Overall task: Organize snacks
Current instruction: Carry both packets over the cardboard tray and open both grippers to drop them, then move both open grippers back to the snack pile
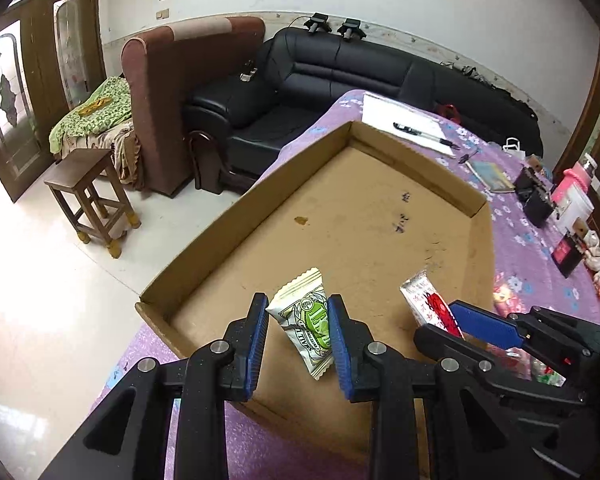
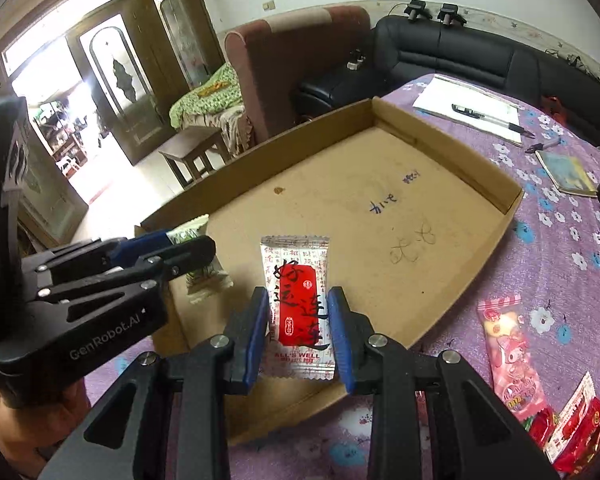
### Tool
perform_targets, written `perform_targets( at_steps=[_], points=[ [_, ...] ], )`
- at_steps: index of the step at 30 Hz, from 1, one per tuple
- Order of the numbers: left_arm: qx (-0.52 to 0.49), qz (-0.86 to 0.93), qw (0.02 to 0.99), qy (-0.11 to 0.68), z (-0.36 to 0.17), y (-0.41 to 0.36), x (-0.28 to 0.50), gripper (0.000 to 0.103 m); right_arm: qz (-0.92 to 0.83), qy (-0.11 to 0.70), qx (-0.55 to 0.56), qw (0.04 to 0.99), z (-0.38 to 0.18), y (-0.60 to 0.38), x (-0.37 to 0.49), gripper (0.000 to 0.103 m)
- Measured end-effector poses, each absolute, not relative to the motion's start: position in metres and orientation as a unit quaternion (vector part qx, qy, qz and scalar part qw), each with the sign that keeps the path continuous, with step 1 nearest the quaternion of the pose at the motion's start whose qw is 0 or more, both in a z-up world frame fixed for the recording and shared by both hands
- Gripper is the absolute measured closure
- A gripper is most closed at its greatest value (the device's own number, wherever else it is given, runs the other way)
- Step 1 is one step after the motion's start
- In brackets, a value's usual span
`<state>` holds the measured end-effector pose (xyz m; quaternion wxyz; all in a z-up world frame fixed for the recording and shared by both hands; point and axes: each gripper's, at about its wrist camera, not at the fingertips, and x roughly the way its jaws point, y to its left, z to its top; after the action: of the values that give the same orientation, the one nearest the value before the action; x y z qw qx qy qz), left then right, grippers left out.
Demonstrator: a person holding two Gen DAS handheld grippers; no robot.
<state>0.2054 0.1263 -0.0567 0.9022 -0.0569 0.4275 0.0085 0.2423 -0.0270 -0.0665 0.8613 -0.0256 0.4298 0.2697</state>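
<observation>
My left gripper [image 1: 298, 318] is shut on a white-and-green snack packet [image 1: 306, 320], held over the near end of a shallow cardboard box [image 1: 244, 216]. My right gripper [image 2: 298, 312] is shut on a white packet with a red label [image 2: 298, 300], also above the box's near end. In the left wrist view the right gripper [image 1: 452, 316] shows at the right with its red-and-white packet [image 1: 424, 296]. In the right wrist view the left gripper [image 2: 188, 244] sits at the left with the green packet [image 2: 206, 276]. The box floor [image 2: 360, 216] is bare apart from pen marks.
The box lies on a purple flowered tablecloth [image 2: 560, 248]. A pink snack packet [image 2: 508, 352] and red packets [image 2: 576, 428] lie at the right. Paper with a pen [image 2: 484, 116], a booklet [image 2: 568, 172] and small boxes [image 1: 568, 204] are farther off. The table edge [image 1: 140, 344] drops to the floor at the left.
</observation>
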Motion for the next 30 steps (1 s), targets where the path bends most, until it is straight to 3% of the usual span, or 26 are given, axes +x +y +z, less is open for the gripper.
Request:
perform_targets(
  at_steps=[12,17,25,30],
  points=[
    [-0.062,0.022,0.904,0.423,-0.057,0.131,0.210,0.064,0.269,0.440,-0.026,0.857,-0.081,-0.026,0.248,0.071],
    [-0.058,0.025,0.909,0.411,-0.045,0.130,0.204,0.028,0.267,0.434,-0.024,0.860,-0.074,-0.033,0.243,0.071],
    [-0.054,0.013,0.918,0.394,-0.026,0.121,0.187,0.026,0.260,0.414,-0.004,0.872,-0.052,-0.071,0.223,0.066],
    [-0.034,-0.024,0.925,0.377,-0.013,0.087,0.166,0.026,0.234,0.400,0.006,0.886,-0.043,-0.118,0.198,0.054]
  ],
)
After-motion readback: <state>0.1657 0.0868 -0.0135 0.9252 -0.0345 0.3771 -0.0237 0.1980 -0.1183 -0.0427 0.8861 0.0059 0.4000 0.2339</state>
